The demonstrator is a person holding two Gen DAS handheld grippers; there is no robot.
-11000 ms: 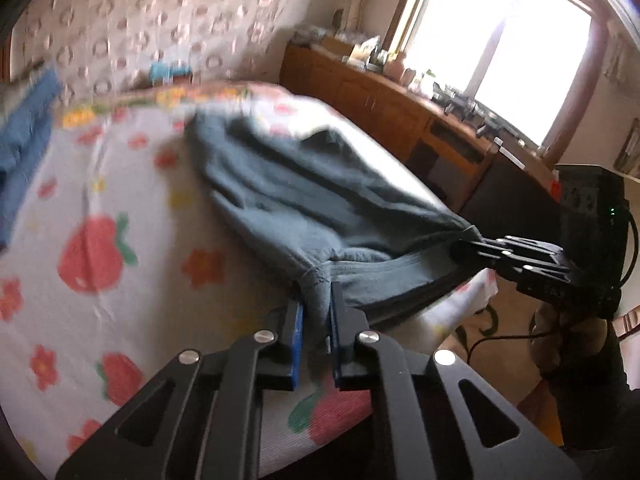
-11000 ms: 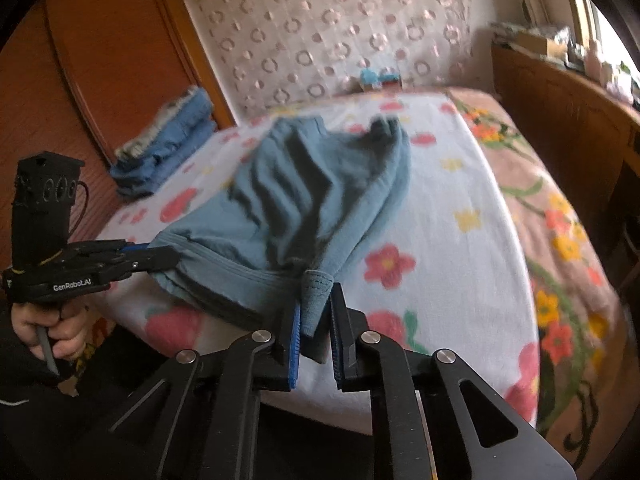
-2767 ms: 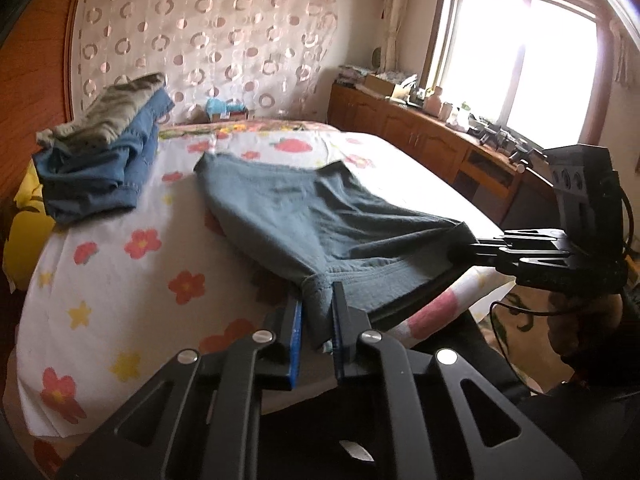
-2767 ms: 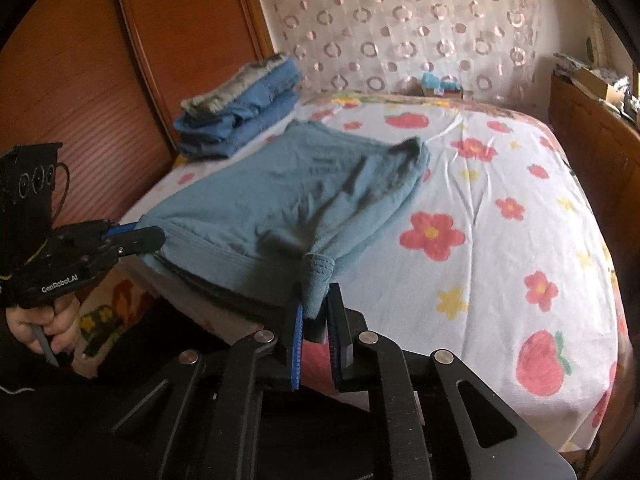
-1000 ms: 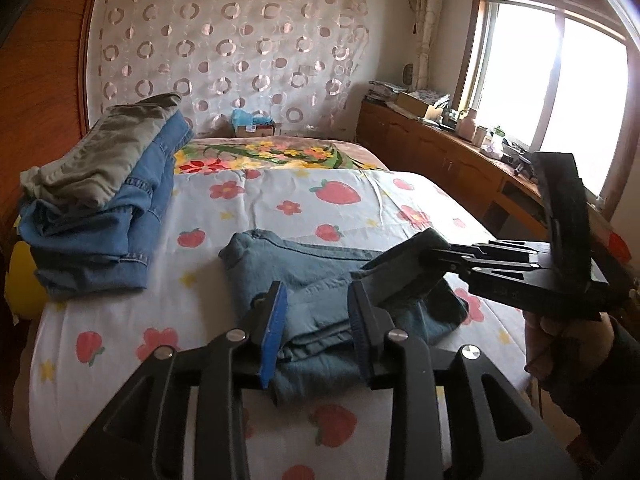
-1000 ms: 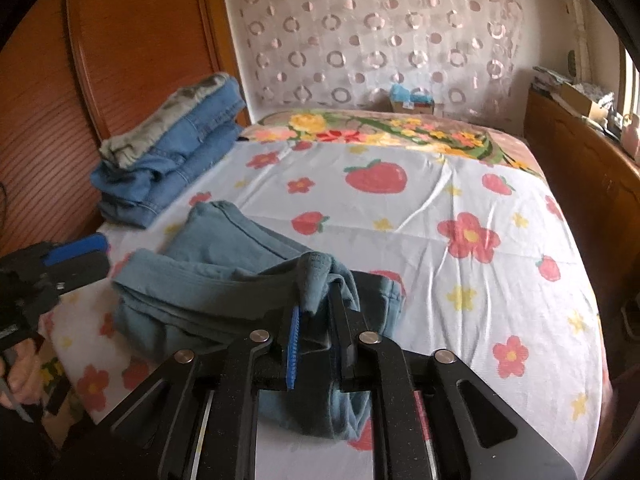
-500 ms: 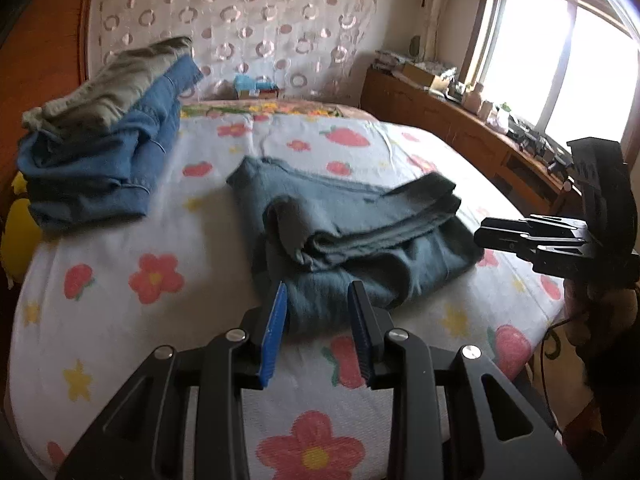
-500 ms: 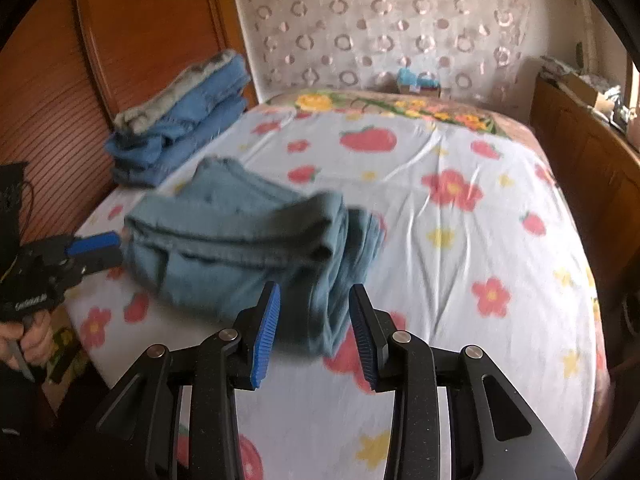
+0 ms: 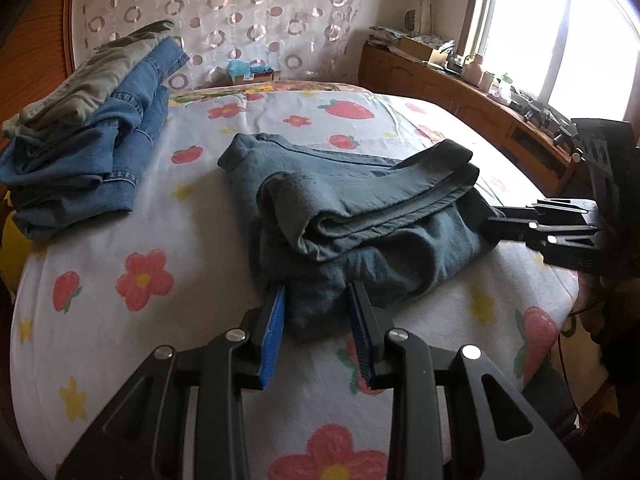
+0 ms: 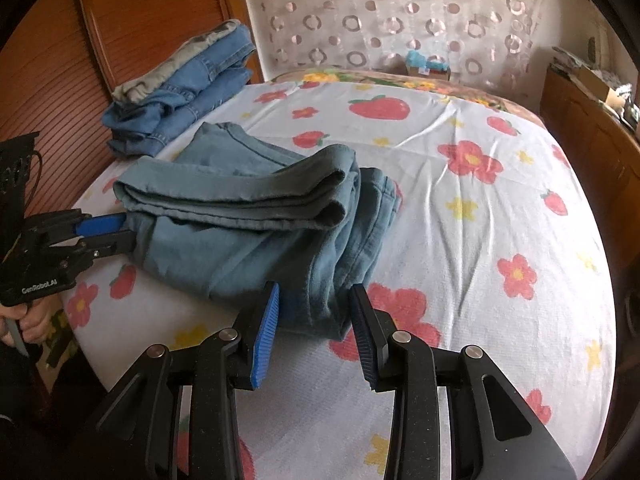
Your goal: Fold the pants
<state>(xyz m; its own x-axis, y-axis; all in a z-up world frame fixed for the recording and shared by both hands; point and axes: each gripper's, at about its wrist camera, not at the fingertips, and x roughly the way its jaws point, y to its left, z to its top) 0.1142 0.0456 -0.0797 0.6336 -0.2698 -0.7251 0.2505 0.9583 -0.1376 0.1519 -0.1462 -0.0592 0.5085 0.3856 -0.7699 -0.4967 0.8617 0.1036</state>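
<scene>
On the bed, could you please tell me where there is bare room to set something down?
Bare sheet lies between the teal pants and the wooden dresser. It is crowded by the headboard, where the folded jeans stack sits.

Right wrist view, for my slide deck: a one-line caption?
Both grippers, right and left, closing around the near edge of folded pants on a flowered bed.

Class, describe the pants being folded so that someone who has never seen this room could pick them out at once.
Start at the bed with its white sheet printed with strawberries and flowers. Near its front edge lies one loosely folded pair of grey-teal pants, just ahead of both hand-held grippers. Unlike the stack of blue denim and olive clothes by the wooden headboard, it lies alone and is a dull teal with no denim stitching.
</scene>
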